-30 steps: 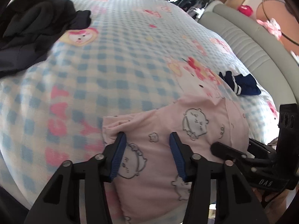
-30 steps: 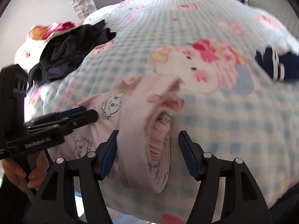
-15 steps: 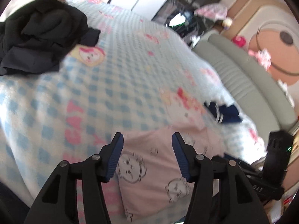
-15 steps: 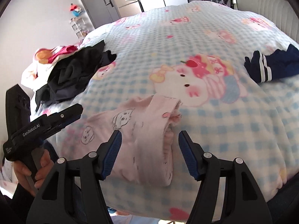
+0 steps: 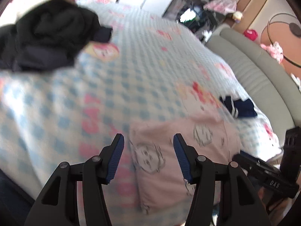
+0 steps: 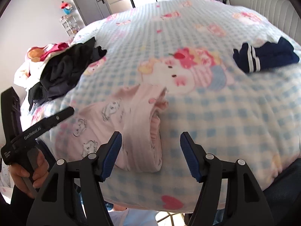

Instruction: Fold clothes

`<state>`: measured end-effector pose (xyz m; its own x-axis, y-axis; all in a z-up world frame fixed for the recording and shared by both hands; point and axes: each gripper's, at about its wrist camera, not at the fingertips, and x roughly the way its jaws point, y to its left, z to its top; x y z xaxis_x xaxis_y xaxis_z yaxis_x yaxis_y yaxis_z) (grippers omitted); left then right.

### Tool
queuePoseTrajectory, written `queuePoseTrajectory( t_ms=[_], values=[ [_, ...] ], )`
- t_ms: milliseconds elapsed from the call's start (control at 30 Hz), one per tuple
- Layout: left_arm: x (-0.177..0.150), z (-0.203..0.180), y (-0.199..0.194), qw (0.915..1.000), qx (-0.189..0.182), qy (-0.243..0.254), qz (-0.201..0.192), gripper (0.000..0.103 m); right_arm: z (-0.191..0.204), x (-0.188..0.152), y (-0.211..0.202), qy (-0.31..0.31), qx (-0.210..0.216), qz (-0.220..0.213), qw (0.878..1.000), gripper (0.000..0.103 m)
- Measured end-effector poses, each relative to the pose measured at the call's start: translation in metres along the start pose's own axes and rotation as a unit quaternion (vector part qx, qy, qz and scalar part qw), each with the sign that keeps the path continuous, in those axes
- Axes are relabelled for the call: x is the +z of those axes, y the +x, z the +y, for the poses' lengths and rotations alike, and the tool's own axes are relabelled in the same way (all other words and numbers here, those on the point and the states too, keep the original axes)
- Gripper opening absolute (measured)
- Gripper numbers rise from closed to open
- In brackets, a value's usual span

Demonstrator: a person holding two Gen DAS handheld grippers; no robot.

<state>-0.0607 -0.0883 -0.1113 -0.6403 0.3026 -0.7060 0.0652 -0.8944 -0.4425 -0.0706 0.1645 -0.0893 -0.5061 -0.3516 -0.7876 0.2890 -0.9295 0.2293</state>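
While both tools hang just above the near edge of the bed point(image 6: 235, 116), neither has cloth in it: left gripper point(image 5: 148, 158) jaws spread wide, nothing between the pads; right gripper point(image 6: 150, 154) same, gaping w/ its left pad just beside the bundle's edge, contact can't tell.

Task item: pink printed garment point(image 5: 180, 150) lies on the blanket at the near edge, between the two tools. From the right wrist view it's a compact stack, several layers showing at the open end point(image 6: 154, 131), flat printed face on top. Reads as folded already; can't say whether another fold is wanted or it's done.

Why placed so, my guess: near edge = both tools reach it from either side, left over the flat face, right at the layered end.

Around:
- black clothes heap point(image 5: 47, 35) far left of the bed, crumpled, well apart from the pink one. Looks unfolded.
- navy item w/ white stripes point(image 6: 263, 58) far right, small bundle; folded or not, can't tell.
- pink/white stuff behind the black heap, too small to ID.
- grey padded headboard point(image 5: 259, 86) along the right side.

In the way: nothing between tools and pink stack. Blanket bulges, soft, so the stack could slump off the edge if nudged. Left view blurred, detail poor.
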Motion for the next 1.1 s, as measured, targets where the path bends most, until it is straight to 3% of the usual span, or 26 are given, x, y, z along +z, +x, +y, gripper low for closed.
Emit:
queuePoseTrajectory(
  t_ms=[67, 200, 367, 500, 633, 667, 833, 967, 1033, 1100],
  values=[
    [-0.007, -0.013, 0.009, 0.9992, 0.008, 0.032, 0.021, 0.057, 0.000, -0.003, 0.004, 0.005, 0.008, 0.009, 1.000, 0.066],
    [-0.022, -0.032, 0.025, 0.9898, 0.085, 0.104, 0.048, 0.063, 0.006, -0.014, 0.019, 0.002, 0.011, 0.039, 0.999, 0.066],
    [-0.010, -0.004, 0.012, 0.9918, 0.119, 0.043, 0.020, 0.062, 0.007, -0.019, 0.020, -0.003, -0.007, 0.042, 0.999, 0.066],
    [-0.007, 0.014, 0.004, 0.9987, 0.044, -0.016, 0.017, 0.061, -0.004, -0.014, 0.014, 0.015, 0.002, 0.033, 0.999, 0.066],
    [-0.008, 0.006, 0.001, 0.9998, -0.007, -0.009, 0.015, 0.061, -0.003, -0.013, 0.015, 0.010, 0.020, 0.034, 0.999, 0.066],
    [-0.009, 0.001, 0.002, 0.9998, -0.003, 0.002, 0.019, 0.061, -0.001, -0.013, 0.016, 0.005, 0.024, 0.035, 0.999, 0.066],
    [-0.018, -0.010, 0.020, 0.9924, 0.095, 0.059, 0.052, 0.062, 0.012, -0.019, 0.033, -0.021, 0.005, 0.058, 0.998, 0.066],
    [-0.013, 0.001, 0.005, 0.9941, 0.105, 0.023, 0.019, 0.062, -0.014, -0.016, 0.023, 0.027, 0.024, 0.041, 0.998, 0.065],
    [-0.013, 0.004, 0.002, 0.9978, 0.063, 0.004, 0.020, 0.061, -0.020, -0.014, 0.014, 0.042, 0.031, 0.027, 0.998, 0.066],
    [-0.013, 0.009, 0.014, 0.9983, -0.007, -0.022, 0.053, 0.064, -0.020, -0.011, 0.010, 0.040, 0.041, 0.022, 0.998, 0.067]
  ],
)
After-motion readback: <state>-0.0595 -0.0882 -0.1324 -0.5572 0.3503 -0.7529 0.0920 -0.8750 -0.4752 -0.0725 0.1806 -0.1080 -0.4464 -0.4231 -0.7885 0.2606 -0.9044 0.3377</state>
